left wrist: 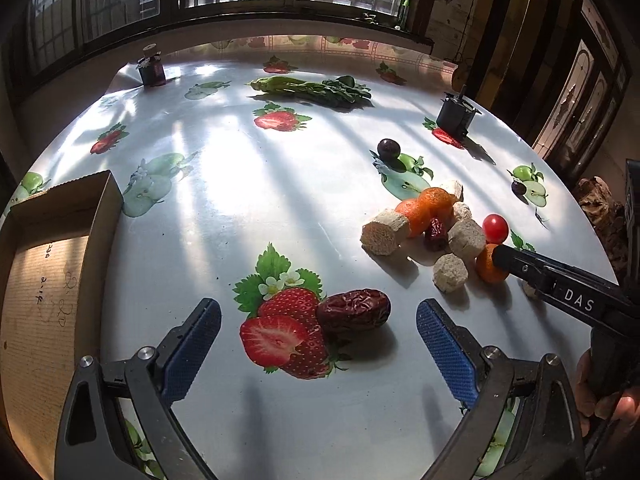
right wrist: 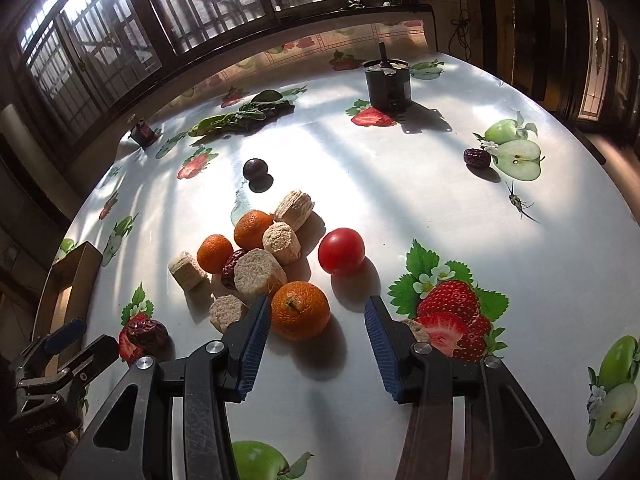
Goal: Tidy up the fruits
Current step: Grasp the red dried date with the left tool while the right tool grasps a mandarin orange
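Note:
My left gripper [left wrist: 318,330] is open, its blue pads on either side of a wrinkled red date [left wrist: 354,310] lying on the table. My right gripper [right wrist: 316,334] is open around a small orange [right wrist: 300,310], which sits just ahead of the pads near the left one. Behind it lies a pile: two more oranges [right wrist: 253,229], beige cylindrical chunks [right wrist: 258,272], a second date [right wrist: 231,268] and a red tomato [right wrist: 341,251]. A dark plum [right wrist: 255,169] sits further back. The right gripper also shows in the left wrist view [left wrist: 500,258], beside the orange [left wrist: 489,264].
An open cardboard box [left wrist: 56,280] stands at the table's left edge. Leafy greens [left wrist: 316,89] lie at the back. A dark jar [left wrist: 152,68] and a black canister [right wrist: 388,84] stand at the far corners. Another date [right wrist: 477,157] lies at far right.

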Demonstrator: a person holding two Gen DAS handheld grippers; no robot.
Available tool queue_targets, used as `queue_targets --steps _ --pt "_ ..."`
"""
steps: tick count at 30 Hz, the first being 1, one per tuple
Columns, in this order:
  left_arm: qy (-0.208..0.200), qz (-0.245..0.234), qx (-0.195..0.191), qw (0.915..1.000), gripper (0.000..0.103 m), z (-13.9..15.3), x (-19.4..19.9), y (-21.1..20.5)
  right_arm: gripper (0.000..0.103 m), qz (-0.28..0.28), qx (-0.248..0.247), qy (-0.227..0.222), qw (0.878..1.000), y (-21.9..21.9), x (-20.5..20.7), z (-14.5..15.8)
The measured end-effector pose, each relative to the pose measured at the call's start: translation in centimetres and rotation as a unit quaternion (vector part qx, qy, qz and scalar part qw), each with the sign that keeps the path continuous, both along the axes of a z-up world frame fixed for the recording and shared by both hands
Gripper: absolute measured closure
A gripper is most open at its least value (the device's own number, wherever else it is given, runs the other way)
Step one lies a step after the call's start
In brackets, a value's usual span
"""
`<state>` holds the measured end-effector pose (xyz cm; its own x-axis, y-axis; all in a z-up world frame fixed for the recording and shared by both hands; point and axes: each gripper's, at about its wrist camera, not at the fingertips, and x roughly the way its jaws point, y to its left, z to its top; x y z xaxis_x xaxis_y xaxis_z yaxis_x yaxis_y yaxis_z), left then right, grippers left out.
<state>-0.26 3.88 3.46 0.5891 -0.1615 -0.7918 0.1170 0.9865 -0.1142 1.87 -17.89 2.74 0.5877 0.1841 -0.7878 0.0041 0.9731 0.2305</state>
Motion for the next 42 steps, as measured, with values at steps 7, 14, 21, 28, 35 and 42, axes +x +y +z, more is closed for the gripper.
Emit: queue_targets --steps 7,14,21,28,35,42 --pt "0.013 -0.017 -0.021 0.9996 0.005 -1.4 1.0 -0.1 0.051 0.016 -0.01 -0.014 1.0 1.0 0.8 -0.6" --pt "0.012 -0.046 -0.054 0.9974 0.043 -2.2 1.0 -0.6 0.051 0.021 0.005 -0.018 1.0 1.1 1.0 -1.5" --pt "-0.001 -0.057 -0.061 0.9965 0.059 -2.3 0.4 -1.2 0.054 0.025 -0.01 -0.028 0.999 1.9 0.6 -1.6" --pt "-0.015 -0.042 -0.087 0.9952 0.059 -1.0 -0.7 -0.1 0.067 0.022 -0.021 -0.034 0.999 2.3 -0.7 -0.8" --pt "-0.077 -0.001 -0.09 0.9929 0.059 4.8 -6.3 4.5 0.067 0.06 -0.029 -0.083 0.994 5.4 -5.4 4.3" --pt "-0.102 0.126 -0.012 0.9866 0.059 7.4 -11.0 14.8 0.066 0.167 0.004 -0.107 0.98 14.1 -8.4 7.9"
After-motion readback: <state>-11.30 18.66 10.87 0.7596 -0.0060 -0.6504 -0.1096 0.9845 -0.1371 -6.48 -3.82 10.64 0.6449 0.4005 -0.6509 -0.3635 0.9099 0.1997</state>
